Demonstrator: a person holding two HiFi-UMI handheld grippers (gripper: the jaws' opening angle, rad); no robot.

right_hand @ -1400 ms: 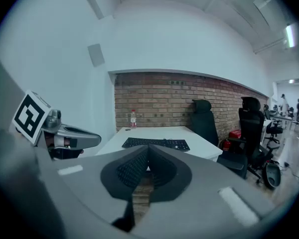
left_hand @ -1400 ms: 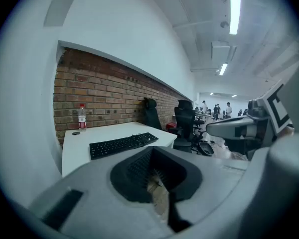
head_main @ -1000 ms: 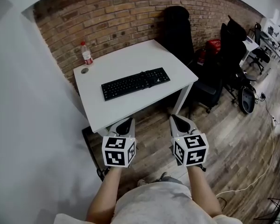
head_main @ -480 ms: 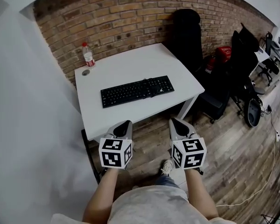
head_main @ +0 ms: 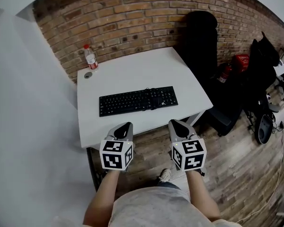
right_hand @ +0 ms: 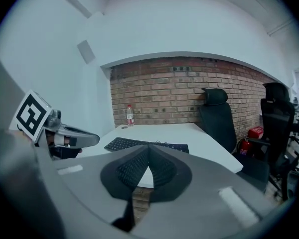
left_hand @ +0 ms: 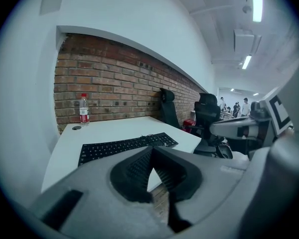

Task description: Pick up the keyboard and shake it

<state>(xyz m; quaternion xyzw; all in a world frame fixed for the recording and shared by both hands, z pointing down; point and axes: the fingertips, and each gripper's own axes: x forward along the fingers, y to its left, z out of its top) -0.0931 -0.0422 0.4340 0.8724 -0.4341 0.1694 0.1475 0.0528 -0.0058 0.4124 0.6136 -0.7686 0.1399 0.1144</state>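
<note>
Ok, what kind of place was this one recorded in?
Most likely an office or shared workspace: a white desk with a black keyboard stands against a brick wall, a black office chair sits beside it, and more chairs stand further along on the wood floor.

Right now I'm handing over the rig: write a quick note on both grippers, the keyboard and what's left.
Left gripper: shut, empty, held before the near edge of the white table.
Right gripper: shut, empty, alongside it.
Keyboard: flat on the table, untouched; bottle at the far left corner.
Done: nothing.
Left: open jaws, grasp keyboard, lift, shake.
</note>
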